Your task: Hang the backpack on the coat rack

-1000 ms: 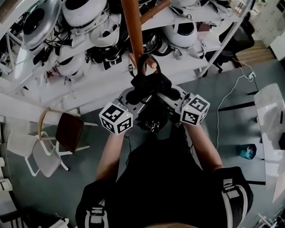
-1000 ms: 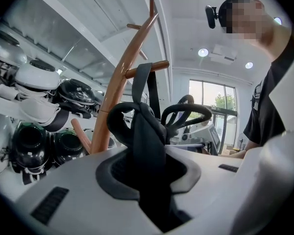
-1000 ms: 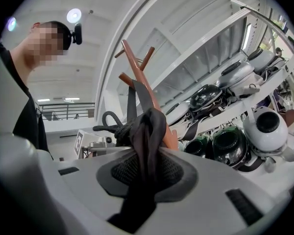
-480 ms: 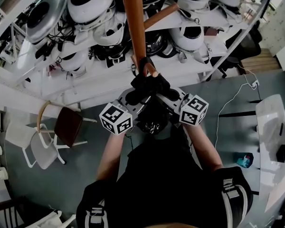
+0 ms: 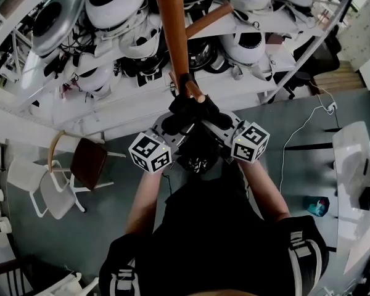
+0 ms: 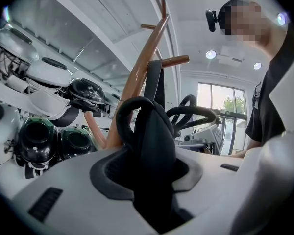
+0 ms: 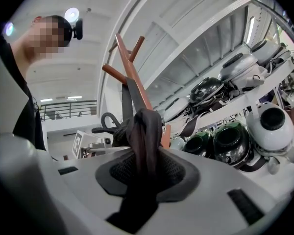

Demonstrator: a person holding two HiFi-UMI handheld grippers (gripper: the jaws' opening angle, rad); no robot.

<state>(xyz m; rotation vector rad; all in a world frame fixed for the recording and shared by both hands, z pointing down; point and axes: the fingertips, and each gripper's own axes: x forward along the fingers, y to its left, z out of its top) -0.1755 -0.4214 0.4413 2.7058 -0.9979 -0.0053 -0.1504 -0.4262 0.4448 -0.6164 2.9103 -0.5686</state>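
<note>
Since a second ago the black fabric backpack (image 5: 194,111) has sunk slightly, and its flat webbing loop (image 5: 185,81) now sits over a peg (image 5: 195,92) of the smooth round wooden coat rack (image 5: 172,29). Hanging looks nearly done; letting go remains. The jaws of the left gripper (image 6: 152,168) and right gripper (image 7: 143,173) are opening, with soft bunched fabric still pinched between them.

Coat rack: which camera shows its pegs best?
The left gripper view: the coat rack rises there side-on, pegs sticking out, a backpack strap reaching up to one. The right gripper view shows it too, but smaller. The head view looks down along its pole, so the pegs look short.
</note>
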